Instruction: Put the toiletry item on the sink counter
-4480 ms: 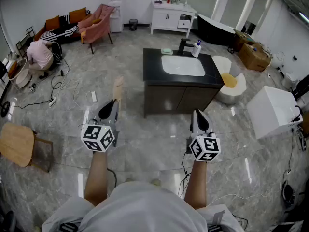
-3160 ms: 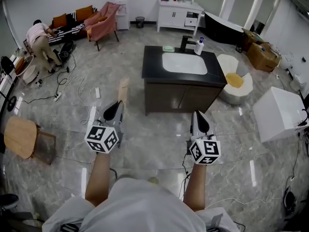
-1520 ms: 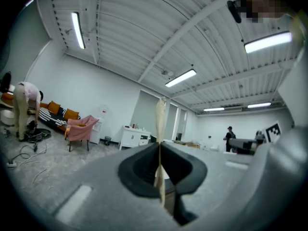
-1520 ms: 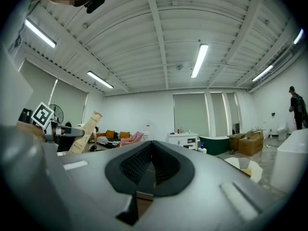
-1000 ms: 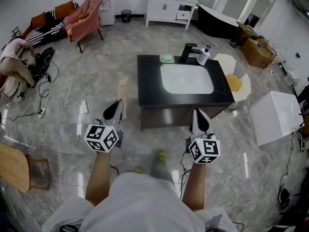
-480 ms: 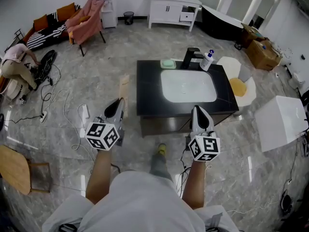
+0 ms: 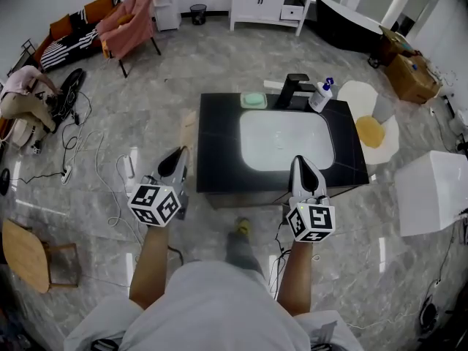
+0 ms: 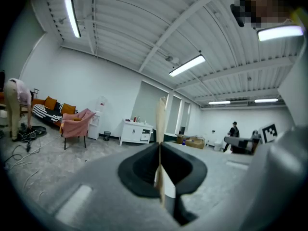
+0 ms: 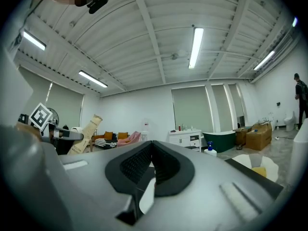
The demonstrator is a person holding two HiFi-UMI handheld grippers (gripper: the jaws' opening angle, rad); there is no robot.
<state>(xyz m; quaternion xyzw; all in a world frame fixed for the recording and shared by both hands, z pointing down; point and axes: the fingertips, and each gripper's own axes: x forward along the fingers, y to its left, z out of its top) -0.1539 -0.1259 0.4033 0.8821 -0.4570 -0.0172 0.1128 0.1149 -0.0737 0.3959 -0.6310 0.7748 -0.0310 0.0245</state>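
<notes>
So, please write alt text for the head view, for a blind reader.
Seen from above, a person faces a black sink counter, the left gripper shut on a thin tan toiletry item, the right gripper shut and empty. A white bottle stands at its far edge.

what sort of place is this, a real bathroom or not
Probably a big open hall staged as a mock home, not a real bathroom: the sink counter stands alone in the open, with a sofa, a bathtub and cardboard boxes around.

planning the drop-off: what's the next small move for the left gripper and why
Probably swing the left gripper right, over the black counter: its jaws are shut on the tan flat item, which shows just left of the counter's edge.
</notes>
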